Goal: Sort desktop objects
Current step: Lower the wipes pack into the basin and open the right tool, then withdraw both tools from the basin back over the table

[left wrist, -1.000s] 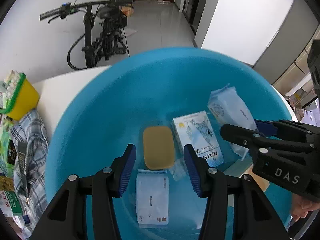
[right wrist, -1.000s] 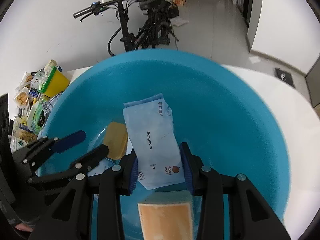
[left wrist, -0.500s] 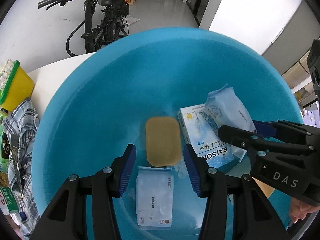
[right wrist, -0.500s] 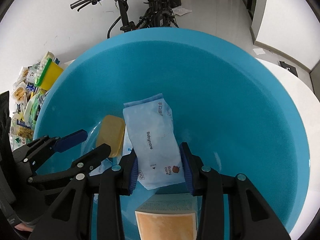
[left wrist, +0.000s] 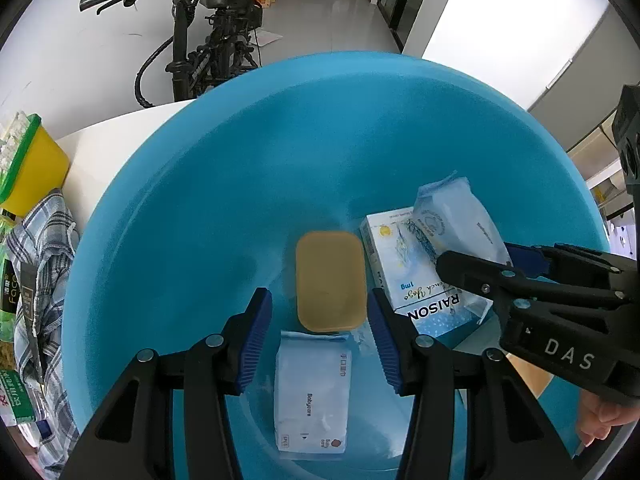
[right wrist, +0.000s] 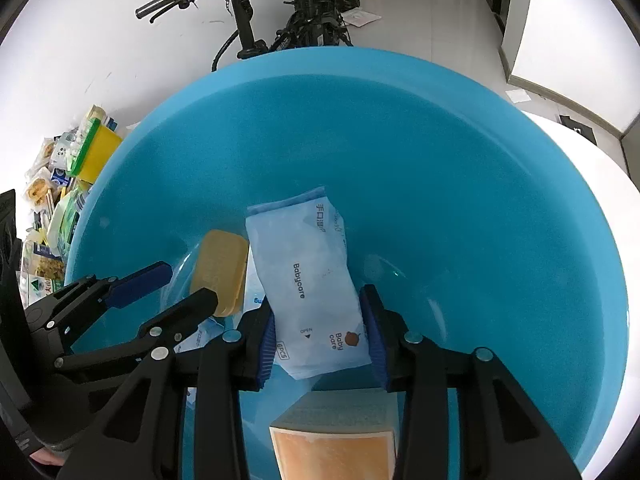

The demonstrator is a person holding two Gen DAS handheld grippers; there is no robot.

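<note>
A big blue basin fills both views. In it lie a yellow sponge, a white RAISON box and a Babycare wipes pack. My left gripper is open and empty above the pack and sponge. My right gripper is shut on a second Babycare wipes pack, held over the basin's inside; it also shows in the left wrist view. An orange-topped box lies below the right gripper.
A yellow tub with a green rim, a checked cloth and several snack packets lie on the white table left of the basin. A bicycle stands by the wall behind.
Both grippers have drawn back and up a little from the basin's bottom. The right gripper still holds the wipes pack; the left stays open.
</note>
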